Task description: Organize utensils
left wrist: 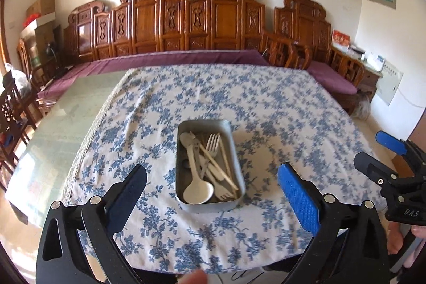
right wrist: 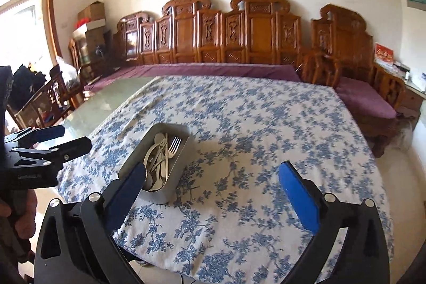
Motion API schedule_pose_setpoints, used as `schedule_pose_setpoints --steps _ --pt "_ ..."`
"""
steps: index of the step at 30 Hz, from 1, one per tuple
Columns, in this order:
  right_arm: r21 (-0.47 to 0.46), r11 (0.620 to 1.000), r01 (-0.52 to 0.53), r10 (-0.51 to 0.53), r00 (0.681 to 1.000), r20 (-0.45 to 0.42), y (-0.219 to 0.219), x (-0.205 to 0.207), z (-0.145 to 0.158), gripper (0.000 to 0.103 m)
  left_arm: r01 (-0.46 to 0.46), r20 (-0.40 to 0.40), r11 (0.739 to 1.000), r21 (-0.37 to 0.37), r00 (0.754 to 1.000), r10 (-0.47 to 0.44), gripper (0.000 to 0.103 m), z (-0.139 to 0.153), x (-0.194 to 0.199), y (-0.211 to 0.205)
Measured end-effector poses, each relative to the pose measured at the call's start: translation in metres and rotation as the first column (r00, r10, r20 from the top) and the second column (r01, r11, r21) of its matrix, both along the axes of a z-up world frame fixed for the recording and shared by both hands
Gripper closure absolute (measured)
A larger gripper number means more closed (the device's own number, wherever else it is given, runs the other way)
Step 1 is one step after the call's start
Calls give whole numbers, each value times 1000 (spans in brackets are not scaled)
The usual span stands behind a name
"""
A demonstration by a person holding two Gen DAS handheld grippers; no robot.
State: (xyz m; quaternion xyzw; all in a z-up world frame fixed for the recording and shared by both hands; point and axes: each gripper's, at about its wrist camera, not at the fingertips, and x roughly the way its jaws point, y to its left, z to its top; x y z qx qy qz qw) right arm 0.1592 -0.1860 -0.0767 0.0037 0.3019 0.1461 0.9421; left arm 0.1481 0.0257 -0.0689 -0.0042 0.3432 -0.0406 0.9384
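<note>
Utensils (left wrist: 207, 166) sit piled in the tin (left wrist: 234, 150), dead centre on the cloth (left wrist: 279, 110). Left gripper (left wrist: 213, 193) hangs at six o'clock of it, jaws spread wide, nothing held. Right gripper (right wrist: 213, 193), out at the tin's four o'clock, gapes fully too, holding nothing.

A tray (left wrist: 234, 150) sits on the cloth (left wrist: 266, 102) that covers most of the tabletop (left wrist: 66, 129). The bare part of the tabletop lies at 9 o'clock from the tray. In the tray lie a spoon (left wrist: 198, 190), two forks (left wrist: 213, 145) and thin sticks (left wrist: 226, 164), all piled across each other. Behind the tabletop, at 12 o'clock, a long bench (left wrist: 186, 57) stands against the wall. The left hand-held gripper (left wrist: 213, 193) is at 6 o'clock from the tray. The right hand-held gripper (left wrist: 372, 153) is at 3 o'clock, well apart from it.
</note>
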Motion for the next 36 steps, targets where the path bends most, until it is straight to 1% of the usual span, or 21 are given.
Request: schedule_pose_setpoints --steps 5,9,16,25,36 --pt "9 1000 28 -28 996 88 -12 -31 29 3 6 70 1000 1 998 -6 8 26 -26 -12" --pt "39 998 48 -53 988 147 -21 -54 52 3 23 117 1000 -6 993 -22 8 46 -48 -21" --pt "57 996 71 -82 973 217 -30 -84 77 3 31 181 999 -5 983 -30 8 69 -77 -32" --pt "73 995 75 -89 970 228 -36 -94 83 3 15 217 1000 -7 976 -13 8 77 -87 -32" --pt "71 994 85 -99 971 219 -35 -91 78 3 15 220 1000 -4 975 -14 8 75 -88 -32"
